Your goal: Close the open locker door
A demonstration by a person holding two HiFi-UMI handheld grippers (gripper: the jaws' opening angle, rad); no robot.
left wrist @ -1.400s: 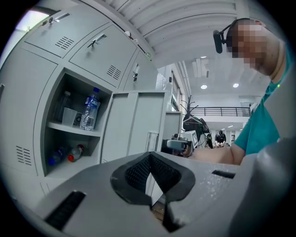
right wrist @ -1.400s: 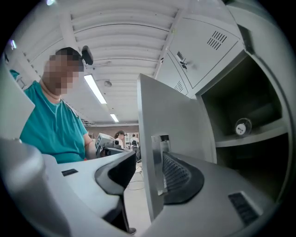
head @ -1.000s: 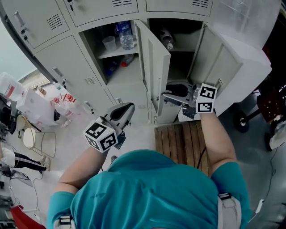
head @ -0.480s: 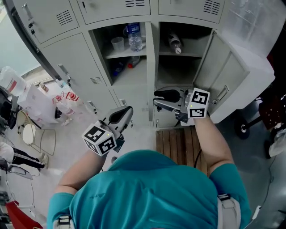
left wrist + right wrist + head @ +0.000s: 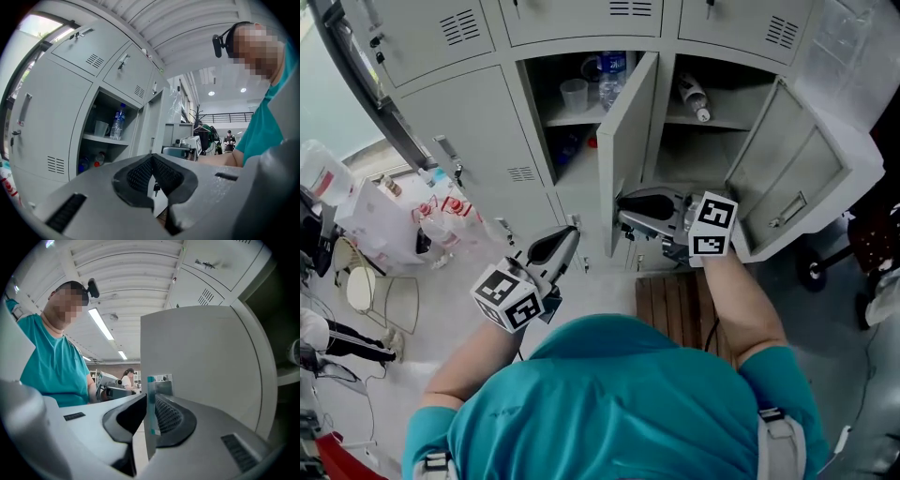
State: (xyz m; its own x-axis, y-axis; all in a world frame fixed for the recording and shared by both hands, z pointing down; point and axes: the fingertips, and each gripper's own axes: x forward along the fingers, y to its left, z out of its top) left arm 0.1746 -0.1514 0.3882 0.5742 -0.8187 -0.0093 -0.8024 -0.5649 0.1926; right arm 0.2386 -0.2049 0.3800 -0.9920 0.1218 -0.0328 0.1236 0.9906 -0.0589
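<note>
**A:** What is the biggest thing here?

**B:** The lockers (image 5: pixel 478 103). They are smooth, grey-painted sheet metal with small vent slits, and two of them stand open.

**A:** And the door?

**B:** The door (image 5: pixel 628 131) is a flat grey metal panel. It stands out toward the person from between the two open lockers. A thin teal strip (image 5: pixel 151 404) runs along its free edge.

**A:** What holds it?

**B:** The right gripper (image 5: pixel 623 208), grey plastic with ribbed black pads (image 5: pixel 171 418). Its jaws have just been closing, and they now pinch the door's edge low down. The left gripper (image 5: pixel 570 238) is apart from the lockers, with its jaws together and nothing between them.

**A:** What differs from half a second ago?

**B:** Then the door showed edge-on in the head view. Now its broad face shows, leaning across the left compartment (image 5: pixel 546 84).

**A:** And the smaller things?

**B:** On that compartment's shelf (image 5: pixel 572 117) stands a clear plastic bottle (image 5: pixel 612 77), with a clear cup (image 5: pixel 573 94) just beside it.
</note>
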